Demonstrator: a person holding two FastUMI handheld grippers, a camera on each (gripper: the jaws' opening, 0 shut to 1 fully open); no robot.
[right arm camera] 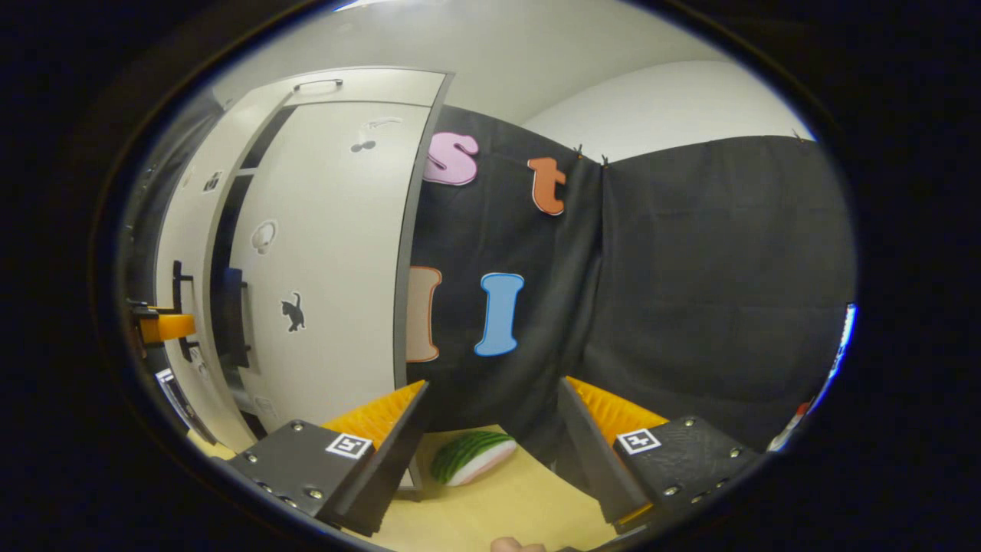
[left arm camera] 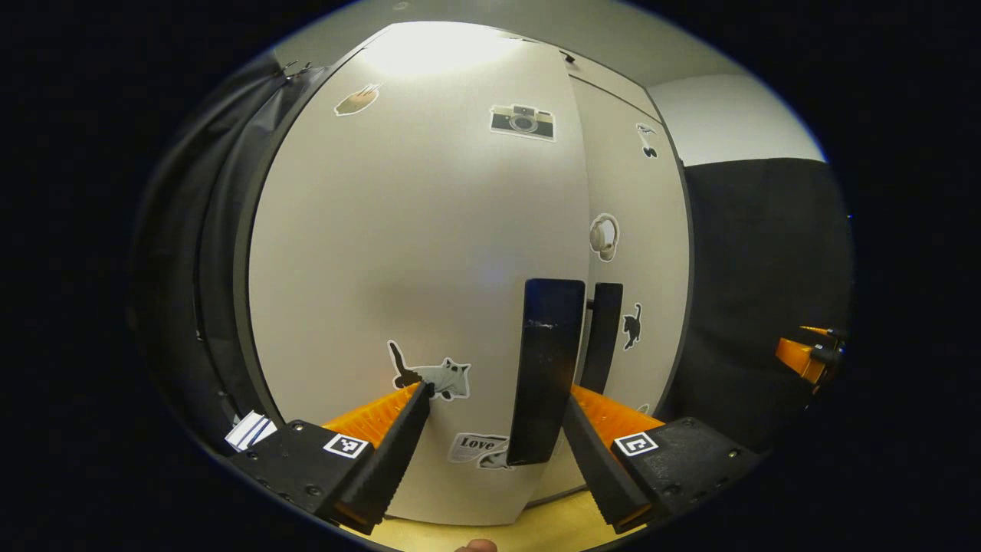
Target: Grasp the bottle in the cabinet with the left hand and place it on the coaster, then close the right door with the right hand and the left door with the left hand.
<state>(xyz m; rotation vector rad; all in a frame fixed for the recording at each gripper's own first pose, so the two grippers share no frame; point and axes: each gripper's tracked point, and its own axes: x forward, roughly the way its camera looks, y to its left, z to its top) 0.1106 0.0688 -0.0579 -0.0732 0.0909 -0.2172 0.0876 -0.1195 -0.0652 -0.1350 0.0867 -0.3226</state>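
Left gripper (left arm camera: 497,399) spread wide, gripping nothing, right against left door (left arm camera: 414,253); black handle (left arm camera: 546,368) between fingers, untouched. Right door (right arm camera: 329,261) nearly flush. Right gripper (right arm camera: 490,399) spread, empty, above table (right arm camera: 506,510) near watermelon slice (right arm camera: 471,456). Bottle, coaster: can't tell.

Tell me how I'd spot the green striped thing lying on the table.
Start at the tall white cabinet with stickers on its doors, then drop to the yellow tabletop just right of its lower corner. There, in front of the black cloth wall, lies a small watermelon-slice toy: dark and light green stripes on top, a white and pink edge beneath, unlike anything else nearby.
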